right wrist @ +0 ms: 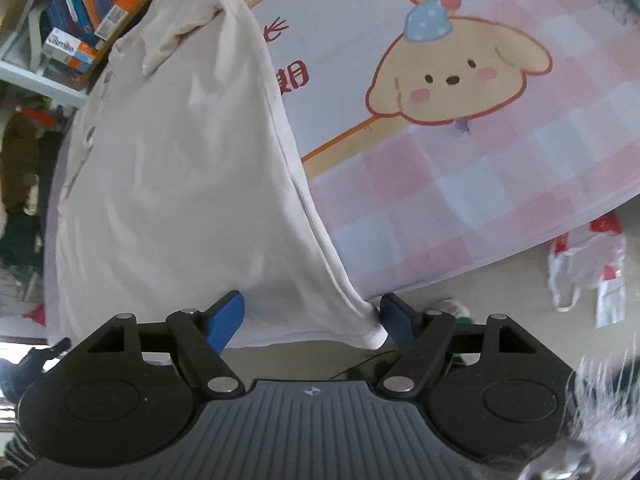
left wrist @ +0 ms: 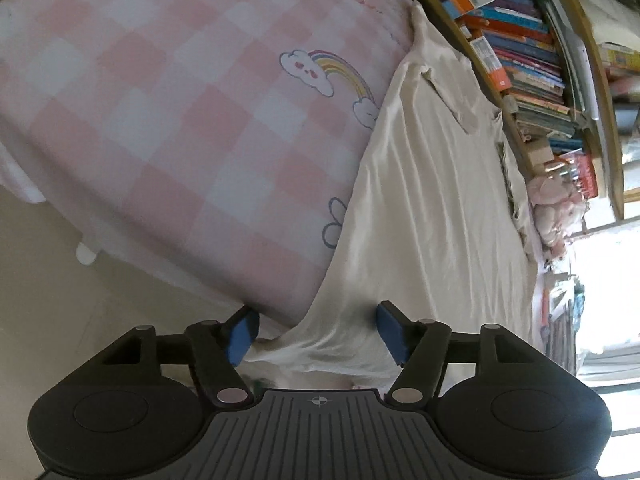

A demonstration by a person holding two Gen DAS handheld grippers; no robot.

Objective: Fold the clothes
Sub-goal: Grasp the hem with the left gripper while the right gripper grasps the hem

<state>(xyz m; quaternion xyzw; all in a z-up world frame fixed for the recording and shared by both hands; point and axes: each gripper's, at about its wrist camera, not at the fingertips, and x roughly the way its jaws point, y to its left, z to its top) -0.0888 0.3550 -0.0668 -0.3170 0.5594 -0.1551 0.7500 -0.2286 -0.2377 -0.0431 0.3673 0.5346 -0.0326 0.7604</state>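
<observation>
A: We're over a bed with a pink-and-white checked sheet [left wrist: 168, 128] — a rainbow and cloud print [left wrist: 324, 70] up ahead of the left gripper [left wrist: 316, 334], beige floor [left wrist: 52, 264] off to its left.

B: And ahead of the right gripper [right wrist: 310, 322], a cartoon puppy in a blue cap [right wrist: 460, 76] on that same sheet, red writing beside it half hidden by cloth — unreadable.

A: The cream shirt [left wrist: 432, 200] lies spread on the bed, its hem between both sets of blue pads. Left jaws stand well apart, cloth sagging between them, not pinched.

B: Same on the right: jaws wide, the shirt's bottom corner [right wrist: 370, 330] just beside the right-hand pad, nothing clamped.

A: A bookshelf [left wrist: 520, 48] crammed with books lies beyond the collar, plush toy [left wrist: 554, 212] below it.

B: A red-and-white plastic bag [right wrist: 588, 276] is on the floor to my right. Box labels are too blurred to read.
</observation>
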